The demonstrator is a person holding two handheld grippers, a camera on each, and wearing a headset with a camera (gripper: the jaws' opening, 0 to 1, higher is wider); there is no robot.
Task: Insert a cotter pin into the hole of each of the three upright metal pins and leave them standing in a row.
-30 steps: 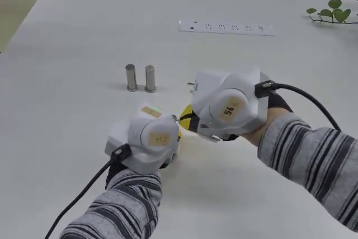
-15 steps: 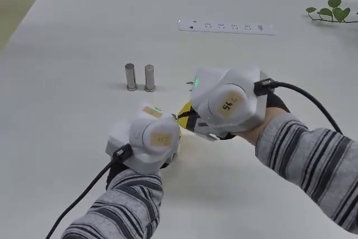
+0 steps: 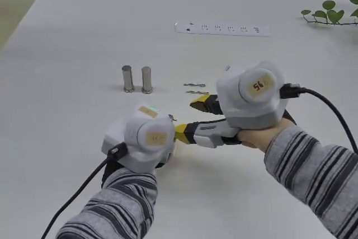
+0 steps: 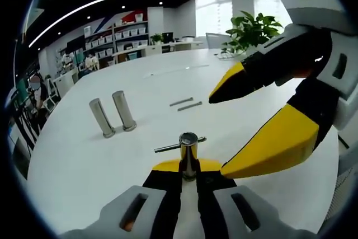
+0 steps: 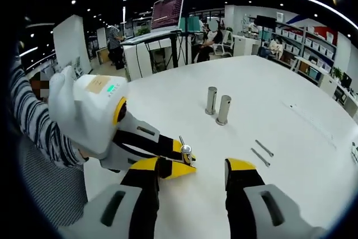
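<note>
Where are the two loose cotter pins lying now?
In the head view, the two cotter pins lie side by side on the table, just right of the two free upright metal pins.

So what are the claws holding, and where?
The left claw pinches a metal pin by its lower part; the right claw is open and holds nothing.

White counter (image 3: 67,54) w/ a white power strip (image 3: 221,28) lying near its far edge; leafy green plant (image 3: 331,14) at far-right corner. Bkgd: lit laptop (image 5: 169,9) on a raised stand, shelves (image 4: 120,31) along the wall, 1 person (image 5: 114,38) standing.
</note>
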